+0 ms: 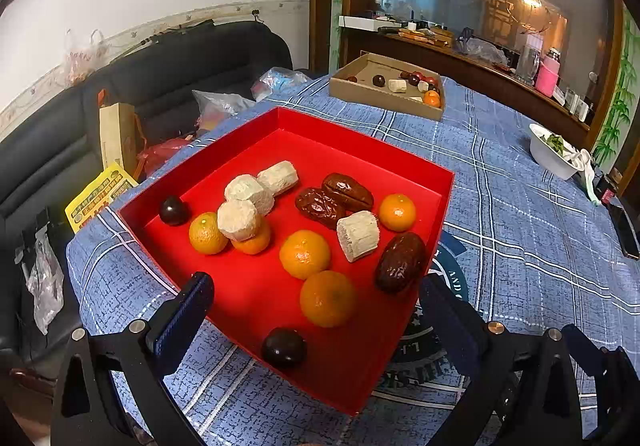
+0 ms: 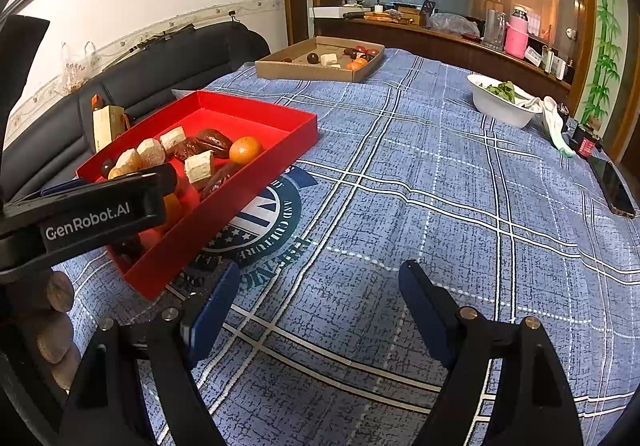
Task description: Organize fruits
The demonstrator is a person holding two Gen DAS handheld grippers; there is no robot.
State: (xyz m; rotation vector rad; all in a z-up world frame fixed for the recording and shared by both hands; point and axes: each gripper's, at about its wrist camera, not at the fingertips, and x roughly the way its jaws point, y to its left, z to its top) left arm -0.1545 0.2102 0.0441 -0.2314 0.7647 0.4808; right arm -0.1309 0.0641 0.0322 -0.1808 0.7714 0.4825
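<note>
A red tray (image 1: 248, 298) of mixed oranges, dates and pale chunks fills the frame's centre on the desk (image 1: 520, 214), with the left tool (image 1: 316, 298) spread over its near edge, seemingly ready to pick, while the right tool (image 2: 320, 298) hangs spread above bare cloth and a cardboard tray (image 1: 384, 94) holding more fruit sits at upper centre.

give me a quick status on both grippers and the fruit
Left gripper open, over near edge of red cardboard tray. Right gripper open, empty, above blue plaid tablecloth. Mixed fruit in tray, more in brown cardboard box. Nothing blocking.
</note>
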